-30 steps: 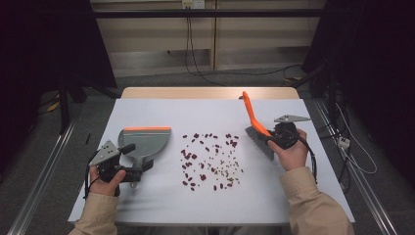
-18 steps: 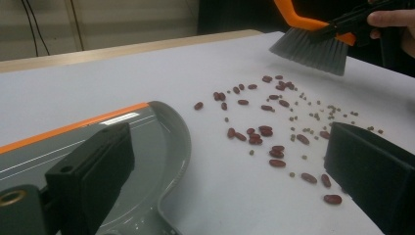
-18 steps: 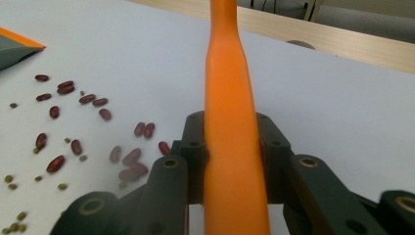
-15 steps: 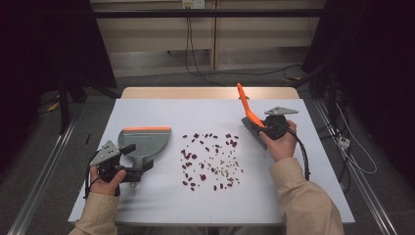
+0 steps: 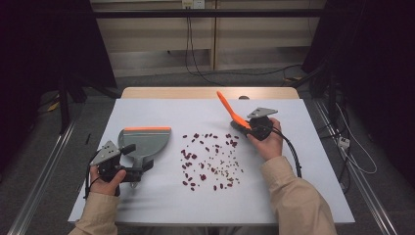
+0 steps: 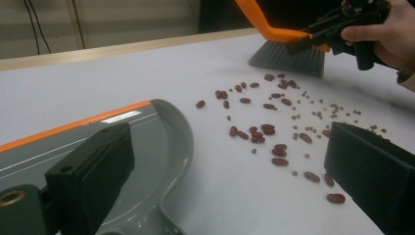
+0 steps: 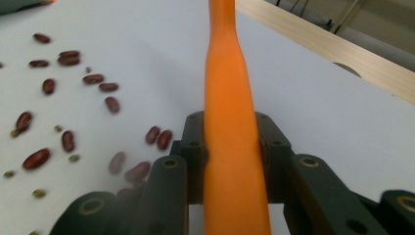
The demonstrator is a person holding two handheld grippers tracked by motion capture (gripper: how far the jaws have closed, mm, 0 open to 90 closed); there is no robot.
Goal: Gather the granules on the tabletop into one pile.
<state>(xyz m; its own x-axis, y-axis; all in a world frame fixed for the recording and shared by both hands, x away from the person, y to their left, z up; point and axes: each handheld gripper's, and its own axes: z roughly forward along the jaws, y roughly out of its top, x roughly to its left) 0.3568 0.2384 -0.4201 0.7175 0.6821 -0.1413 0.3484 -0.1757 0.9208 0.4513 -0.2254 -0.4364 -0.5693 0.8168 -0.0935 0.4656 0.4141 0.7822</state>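
1. Orange and grey, the brush (image 5: 230, 111) sits in your right tool (image 5: 250, 128). The jaws are clamped tight on its orange handle. In the right gripper view the handle (image 7: 229, 122) runs straight up between the two black jaws.

2. Your brush's grey bristles (image 6: 288, 58) are down on the white desk (image 5: 161, 196), at the far right edge of the spilled beans. The handle leans up and away from you.

3. Your right hand (image 5: 268, 142) is wrapped around the tool, just to the right of the beans.

4. Dark red beans (image 5: 210, 159) lie all over the middle of the desk. Small greenish ones (image 6: 318, 113) are mixed in with them. They lie between the brush and the dustpan.

5. Your grey dustpan (image 5: 147, 142) lies flat on the desk, left of the beans. It has an orange strip (image 5: 147, 129) along its far edge.

6. Your left tool (image 5: 134, 169) is at the handle of the dustpan, at the side nearest you. Your left hand (image 5: 105, 177) holds the tool there.

7. In the left gripper view the two black jaws look far apart, with the dustpan's handle (image 6: 161, 220) low between them. You cannot tell from the pictures if they press on it or not.

8. No beans are on the dustpan. The nearest beans lie just beside its right edge.
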